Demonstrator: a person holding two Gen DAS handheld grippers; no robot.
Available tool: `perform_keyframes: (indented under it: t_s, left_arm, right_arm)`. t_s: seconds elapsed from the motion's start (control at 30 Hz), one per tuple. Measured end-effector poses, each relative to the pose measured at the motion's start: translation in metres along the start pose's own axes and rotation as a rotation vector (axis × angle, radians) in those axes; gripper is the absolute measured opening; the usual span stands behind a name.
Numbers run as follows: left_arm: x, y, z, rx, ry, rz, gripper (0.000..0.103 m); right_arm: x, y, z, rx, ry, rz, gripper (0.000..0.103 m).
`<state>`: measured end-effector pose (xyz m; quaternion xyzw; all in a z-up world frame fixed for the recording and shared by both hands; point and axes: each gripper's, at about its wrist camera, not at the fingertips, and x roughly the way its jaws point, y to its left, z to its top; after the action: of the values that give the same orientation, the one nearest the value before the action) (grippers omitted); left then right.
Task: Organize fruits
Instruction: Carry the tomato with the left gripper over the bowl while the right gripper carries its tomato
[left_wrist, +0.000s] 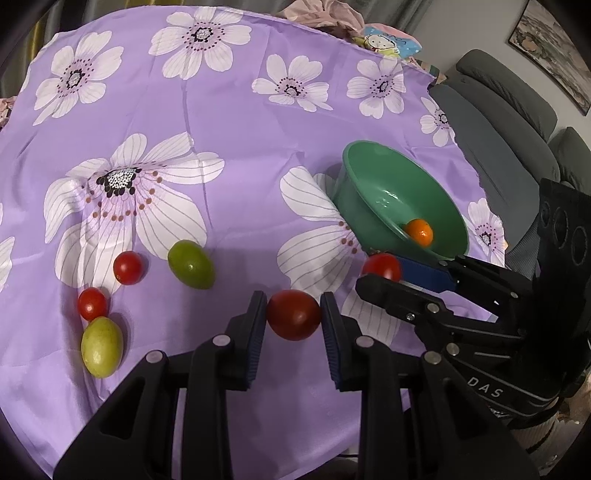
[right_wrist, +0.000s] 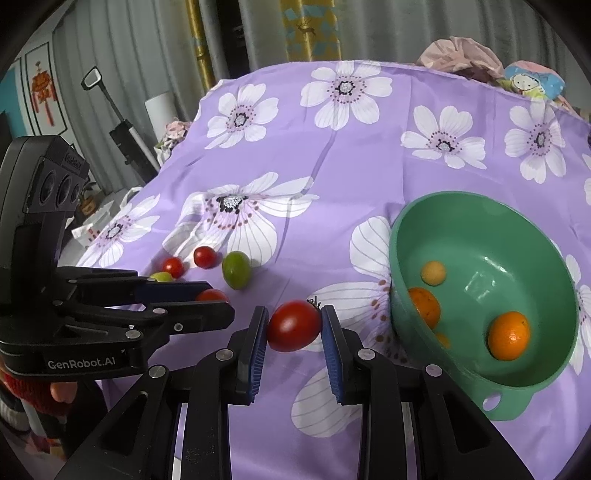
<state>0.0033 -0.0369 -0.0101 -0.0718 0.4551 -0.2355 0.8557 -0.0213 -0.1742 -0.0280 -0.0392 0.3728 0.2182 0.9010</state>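
Note:
My left gripper (left_wrist: 293, 312) is shut on a dark red tomato (left_wrist: 293, 314), held just above the purple flowered cloth (left_wrist: 240, 122). To its right, my right gripper (left_wrist: 371, 275) is shut on a brighter red tomato (left_wrist: 382, 266) by the near rim of the green bowl (left_wrist: 373, 173). In the right wrist view that tomato (right_wrist: 294, 325) sits between the blue pads, left of the bowl (right_wrist: 517, 236), which holds two oranges (right_wrist: 509, 335) and a small yellow fruit (right_wrist: 433, 272). On the cloth lie two red tomatoes (left_wrist: 127, 267), a green fruit (left_wrist: 191, 263) and a yellow-green fruit (left_wrist: 102, 346).
A grey sofa (left_wrist: 517, 122) stands beyond the table's right edge. Crumpled fabric (right_wrist: 461, 51) and a cartoon-print cushion (right_wrist: 532, 83) lie at the far edge. A hand with a red sleeve (right_wrist: 61, 391) holds the left gripper (right_wrist: 218, 297). Curtains and a stick appliance (right_wrist: 125, 129) stand behind.

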Motion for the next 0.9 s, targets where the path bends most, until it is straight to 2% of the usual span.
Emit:
perform_keyframes:
  t_s: [0.53, 0.9]
  left_arm:
    - [0.011, -0.030, 0.023, 0.091, -0.005, -0.008, 0.029]
    - [0.024, -0.051, 0.046, 0.162, -0.011, -0.011, 0.029]
  right_arm:
    - [-0.011, -0.021, 0.001, 0.042, -0.044, -0.013, 0.031]
    - [-0.022, -0.048, 0.003, 0.101, -0.090, -0.056, 0.031]
